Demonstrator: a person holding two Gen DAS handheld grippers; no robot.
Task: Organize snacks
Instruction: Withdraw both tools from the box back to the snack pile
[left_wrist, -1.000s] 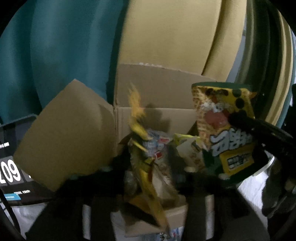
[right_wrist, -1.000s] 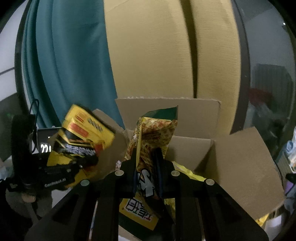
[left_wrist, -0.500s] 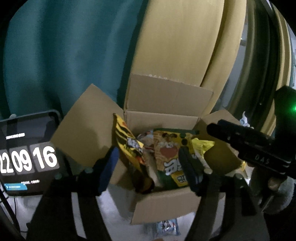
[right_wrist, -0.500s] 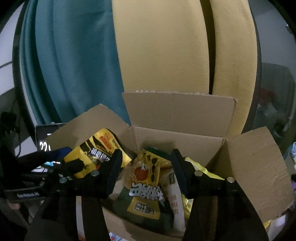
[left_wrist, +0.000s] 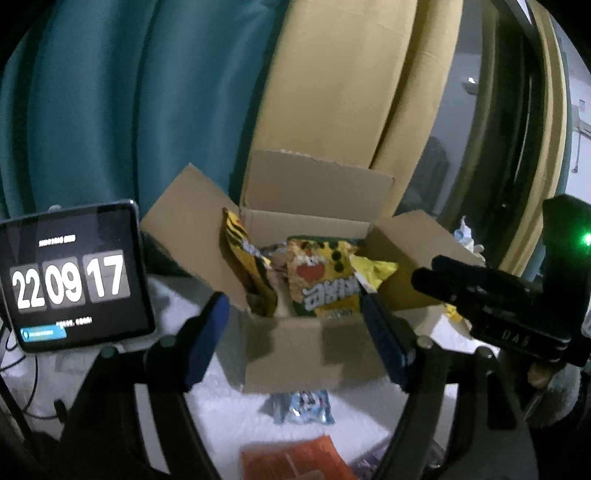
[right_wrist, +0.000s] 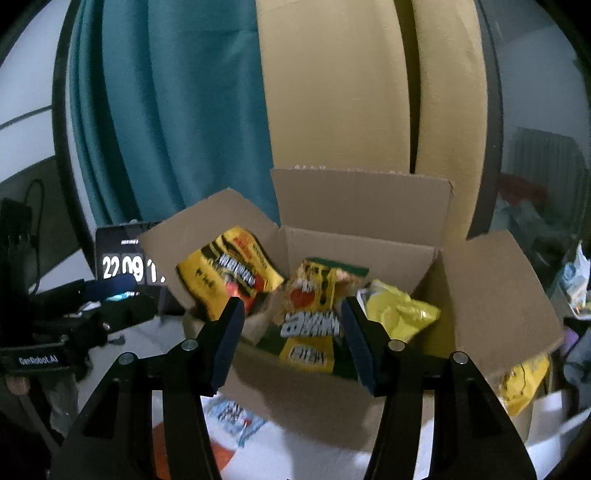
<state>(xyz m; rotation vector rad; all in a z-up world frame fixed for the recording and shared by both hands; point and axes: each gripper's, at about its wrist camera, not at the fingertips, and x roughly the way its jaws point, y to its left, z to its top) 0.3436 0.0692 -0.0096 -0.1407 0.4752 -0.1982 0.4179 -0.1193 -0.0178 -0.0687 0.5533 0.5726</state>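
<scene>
An open cardboard box (left_wrist: 314, 350) (right_wrist: 332, 398) stands on a white surface with snack bags upright inside. A yellow-and-black bag (left_wrist: 245, 269) (right_wrist: 229, 273) leans at the box's left. A green-and-yellow bag (left_wrist: 323, 277) (right_wrist: 314, 314) stands in the middle. A plain yellow bag (left_wrist: 373, 269) (right_wrist: 400, 314) lies to its right. My left gripper (left_wrist: 295, 339) is open and empty, in front of the box. My right gripper (right_wrist: 291, 343) is open and empty, in front of the box; its body shows in the left wrist view (left_wrist: 491, 302).
A tablet clock (left_wrist: 74, 280) stands left of the box. A blue-white packet (left_wrist: 301, 406) (right_wrist: 232, 415) and an orange packet (left_wrist: 295, 461) lie on the white surface in front of the box. Another yellow bag (right_wrist: 524, 380) lies under the right flap. Teal and tan curtains hang behind.
Both grippers let go of their bags, which now stand in the box. Both have opened and pulled back from the box toward me.
</scene>
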